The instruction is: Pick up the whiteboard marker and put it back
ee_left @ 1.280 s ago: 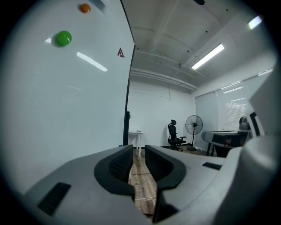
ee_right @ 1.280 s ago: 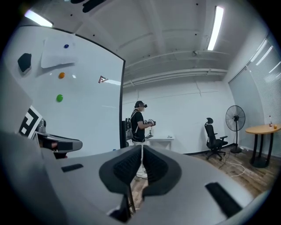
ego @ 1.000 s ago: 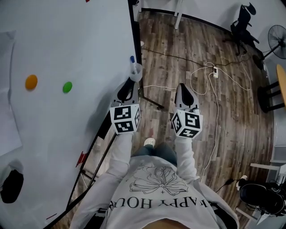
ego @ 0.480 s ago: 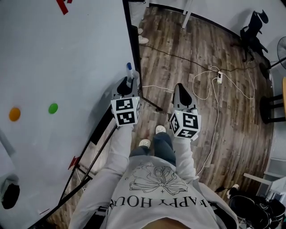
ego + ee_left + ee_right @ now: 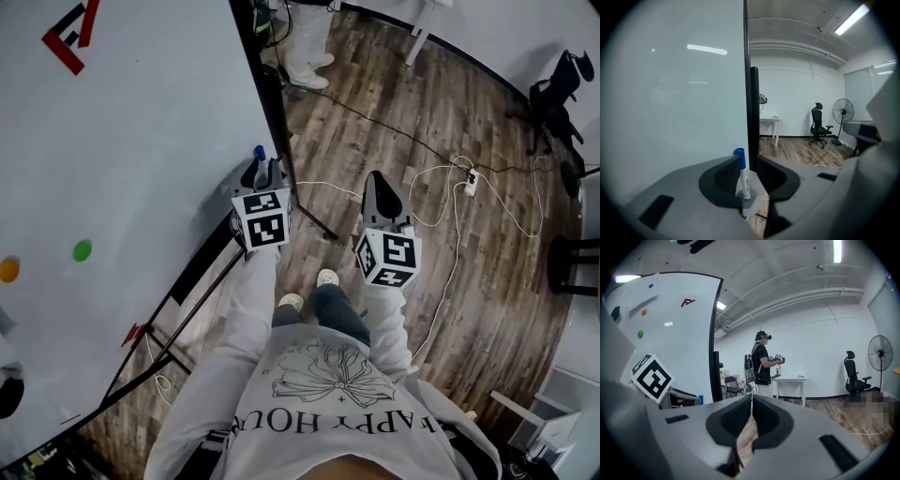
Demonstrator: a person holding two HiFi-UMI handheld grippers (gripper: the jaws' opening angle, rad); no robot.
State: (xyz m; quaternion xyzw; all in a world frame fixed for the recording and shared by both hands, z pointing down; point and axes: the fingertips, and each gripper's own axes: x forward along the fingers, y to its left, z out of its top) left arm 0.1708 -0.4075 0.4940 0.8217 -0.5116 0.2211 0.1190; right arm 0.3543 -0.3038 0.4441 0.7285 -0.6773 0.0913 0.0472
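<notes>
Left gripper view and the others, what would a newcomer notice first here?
A blue-capped whiteboard marker stands upright between the parted jaws of the left tongs, right at the edge of the big whiteboard. The right tongs hang shut and empty over the wooden floor, and another person stands by a white desk in the background.

The person wears a pale long-sleeved sweatshirt [image 5: 328, 412] printed with a line-drawn flower and "HAPPY HOUR", blue jeans [image 5: 336, 317] and white shoes [image 5: 326, 277]. The left gripper [image 5: 749, 174] and right gripper [image 5: 751, 418] are grey with black ribbed pads [image 5: 736, 420], each carrying a black-and-white marker cube [image 5: 263, 217].
</notes>
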